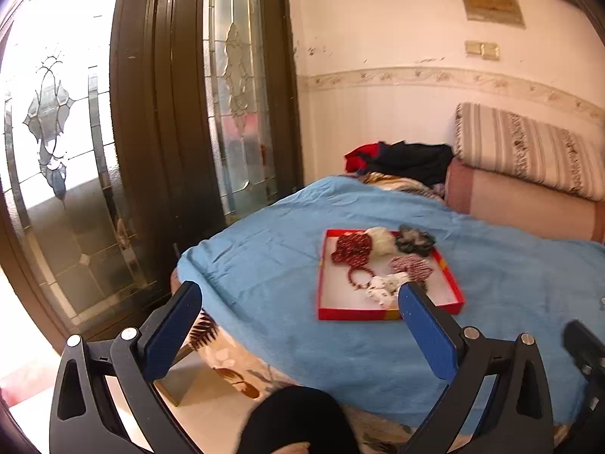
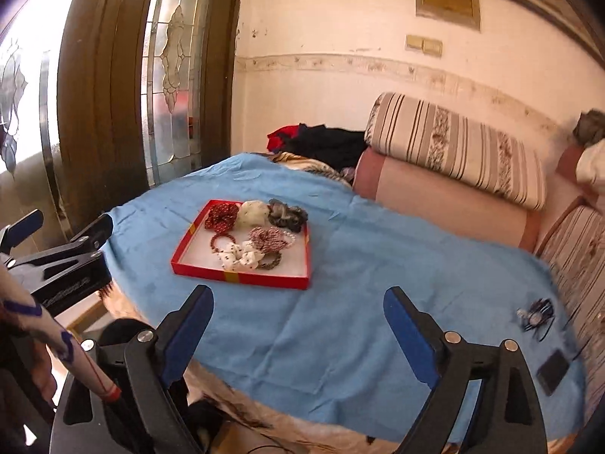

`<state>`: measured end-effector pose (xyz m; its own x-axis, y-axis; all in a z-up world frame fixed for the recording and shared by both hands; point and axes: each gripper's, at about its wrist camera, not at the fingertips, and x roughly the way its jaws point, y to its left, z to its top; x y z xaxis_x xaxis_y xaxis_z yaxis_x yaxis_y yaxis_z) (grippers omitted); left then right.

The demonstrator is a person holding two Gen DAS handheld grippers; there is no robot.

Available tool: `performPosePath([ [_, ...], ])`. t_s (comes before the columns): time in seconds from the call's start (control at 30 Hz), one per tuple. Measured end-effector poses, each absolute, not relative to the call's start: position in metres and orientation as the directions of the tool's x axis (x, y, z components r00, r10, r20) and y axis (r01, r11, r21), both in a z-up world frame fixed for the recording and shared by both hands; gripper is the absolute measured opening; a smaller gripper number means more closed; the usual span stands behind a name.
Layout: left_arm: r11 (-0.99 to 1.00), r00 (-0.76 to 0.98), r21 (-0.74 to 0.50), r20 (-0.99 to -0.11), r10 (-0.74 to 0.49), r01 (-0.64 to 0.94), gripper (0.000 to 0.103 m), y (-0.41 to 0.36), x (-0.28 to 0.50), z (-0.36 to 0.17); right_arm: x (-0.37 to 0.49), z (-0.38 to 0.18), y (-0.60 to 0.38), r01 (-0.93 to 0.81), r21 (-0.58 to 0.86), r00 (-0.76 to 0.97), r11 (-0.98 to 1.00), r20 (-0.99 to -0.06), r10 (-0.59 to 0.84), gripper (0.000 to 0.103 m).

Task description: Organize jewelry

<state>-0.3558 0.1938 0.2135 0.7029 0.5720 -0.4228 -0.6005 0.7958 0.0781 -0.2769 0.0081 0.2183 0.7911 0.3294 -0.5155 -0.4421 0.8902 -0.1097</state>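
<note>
- Left wrist view: nearest the camera, left tool [image 1: 298, 300], jaws spread wide, nothing between the pads, holding nothing.
- Dark-clothed knee [image 1: 298, 416] of the person just below the tool, between its arms.
- Red tray [image 1: 378, 314] ahead of the tool, slightly right; its near right corner is hidden behind the right finger [image 1: 427, 333].
- In the tray: red scrunchie [image 1: 351, 247] far left, white scrunchie [image 1: 380, 240] far middle, grey scrunchie [image 1: 414, 240] far right, red-white scrunchie [image 1: 410, 266] nearer, bead bracelet [image 1: 359, 278], white spotted scrunchie [image 1: 382, 287] closest to the tool.
- Tray lies on a blue sheet [image 1: 264, 257] over the bed; striped cushion [image 1: 529, 147] far right, glass door [image 1: 234, 87] far left.
- Right wrist view: nearest, right tool [image 2: 298, 308], jaws wide apart, empty, over the blue sheet [image 2: 378, 265].
- Red tray [image 2: 234, 276] ahead and left of this tool, well apart from it, same scrunchies inside.
- Left tool [image 2: 64, 234] at far left, beside the tray.
- Small dark hair accessory [image 2: 537, 316] on the sheet right of the tool; dark flat phone-like thing [image 2: 553, 372] nearer, right.
- Patterned sleeve [image 2: 49, 329] at lower left.
</note>
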Motion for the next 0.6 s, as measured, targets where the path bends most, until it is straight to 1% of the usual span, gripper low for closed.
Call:
performPosePath([
  [0.07, 0.801, 0.699, 0.072, -0.448, 0.558, -0.594, 0.103, 0.196, -0.349, 0.209, -0.278, 0.216, 0.009, -0.424, -0.160, 0.812, 0.892, -0.504, 0.295, 0.095],
  [0.17, 0.820, 0.696, 0.060, -0.495, 0.520, -0.570, 0.103, 0.199, -0.334, 0.199, -0.271, 0.210, 0.011, -0.417, -0.188, 0.812, 0.889, -0.516, 0.272, 0.095],
  [0.27, 0.831, 0.692, 0.052, -0.526, 0.494, -0.554, 0.103, 0.199, -0.326, 0.194, -0.261, 0.206, 0.012, -0.418, -0.177, 0.801, 0.891, -0.535, 0.269, 0.095],
  [0.6, 0.822, 0.650, 0.057, -0.582, 0.489, -0.567, 0.103, 0.205, -0.310, 0.168, -0.247, 0.185, 0.018, -0.429, -0.180, 0.768, 0.885, -0.588, 0.253, 0.095],
])
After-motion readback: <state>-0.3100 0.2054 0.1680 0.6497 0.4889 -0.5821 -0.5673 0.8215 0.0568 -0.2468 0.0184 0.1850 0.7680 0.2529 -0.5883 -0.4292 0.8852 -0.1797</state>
